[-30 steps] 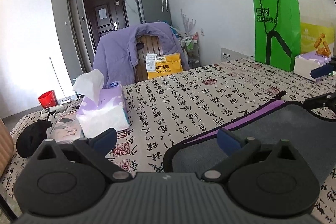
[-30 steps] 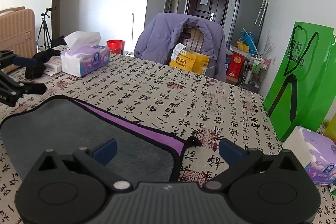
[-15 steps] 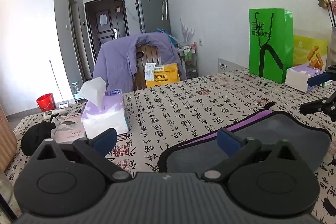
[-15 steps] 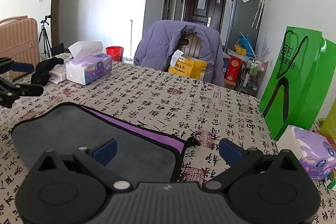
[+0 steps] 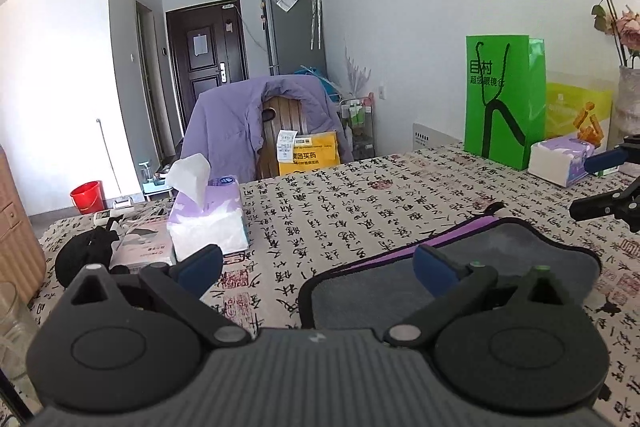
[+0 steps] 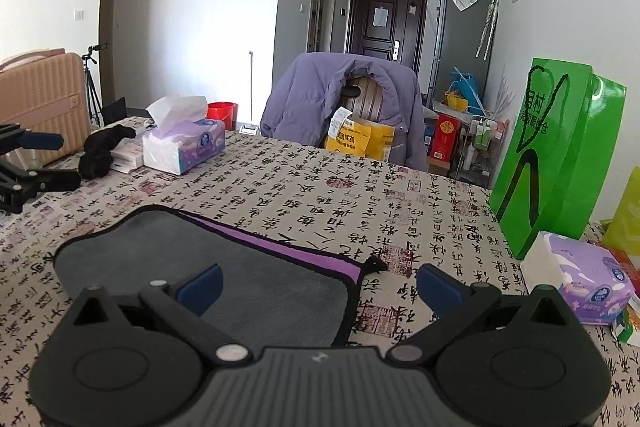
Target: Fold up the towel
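A grey towel (image 5: 500, 263) with a purple strip and black edging lies folded flat on the table; it also shows in the right wrist view (image 6: 224, 267). My left gripper (image 5: 318, 263) is open and empty, held above the towel's left end. My right gripper (image 6: 318, 285) is open and empty, above the towel's right end. Each gripper shows at the edge of the other's view: the right one (image 5: 604, 183), the left one (image 6: 36, 163).
The table wears a calligraphy-print cloth (image 6: 320, 195). A tissue box (image 5: 206, 219) and a black object (image 5: 86, 255) sit at the left. A green bag (image 6: 560, 155) and a second tissue pack (image 6: 584, 279) stand at the right. A chair with a purple coat (image 5: 256, 123) is behind.
Both grippers have risen and drawn back from the towel. The towel lies still on the table.
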The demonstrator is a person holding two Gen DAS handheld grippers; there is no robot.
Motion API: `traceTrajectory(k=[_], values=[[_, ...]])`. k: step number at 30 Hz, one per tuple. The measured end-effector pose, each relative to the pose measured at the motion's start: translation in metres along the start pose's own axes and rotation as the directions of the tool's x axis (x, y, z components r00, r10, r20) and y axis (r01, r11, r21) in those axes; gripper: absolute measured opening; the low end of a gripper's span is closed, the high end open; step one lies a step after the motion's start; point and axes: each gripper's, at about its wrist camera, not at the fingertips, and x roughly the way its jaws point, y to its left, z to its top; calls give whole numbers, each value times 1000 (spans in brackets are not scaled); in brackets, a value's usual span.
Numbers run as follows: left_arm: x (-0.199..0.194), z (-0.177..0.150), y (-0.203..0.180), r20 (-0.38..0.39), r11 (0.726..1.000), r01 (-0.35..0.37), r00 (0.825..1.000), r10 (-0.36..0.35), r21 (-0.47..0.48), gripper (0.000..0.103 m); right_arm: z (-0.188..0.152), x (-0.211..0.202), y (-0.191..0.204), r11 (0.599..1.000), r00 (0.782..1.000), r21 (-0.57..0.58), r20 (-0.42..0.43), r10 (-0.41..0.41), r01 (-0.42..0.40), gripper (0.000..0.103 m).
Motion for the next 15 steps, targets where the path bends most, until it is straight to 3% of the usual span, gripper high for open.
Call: traceTrajectory(k=[15], values=[[-54,-7,-6,45,999,9,999,-7,-37,103,-11,-50,17,1000,999,24,46,2,-3,103]])
